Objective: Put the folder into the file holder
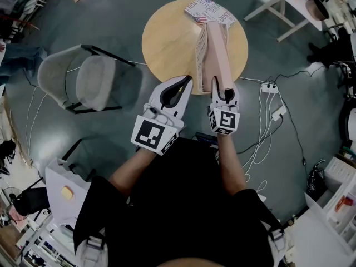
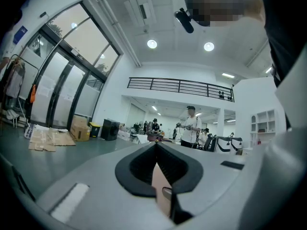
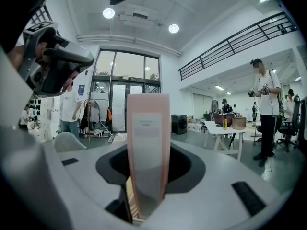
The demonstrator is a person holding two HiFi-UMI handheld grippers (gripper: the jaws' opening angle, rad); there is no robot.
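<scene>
A tall pink folder (image 1: 216, 52) stands upright over the near part of the round wooden table (image 1: 167, 43), its pages showing along its left side. My right gripper (image 1: 223, 89) is shut on its lower end. In the right gripper view the folder (image 3: 148, 128) rises straight up between the jaws. The patterned file holder (image 1: 208, 10) lies at the table's far edge, just beyond the folder. My left gripper (image 1: 188, 82) sits close to the folder's lower left corner with its tips meeting (image 2: 156, 145). A pink sliver (image 2: 160, 188) shows in the gap behind the tips, and whether it is gripped is unclear.
A grey chair (image 1: 83, 79) stands left of the table. A power strip (image 1: 269, 87) with cables lies on the floor to the right. White tables (image 1: 289, 4) and shelving fill the right side. People stand in the background near a table (image 3: 230, 128).
</scene>
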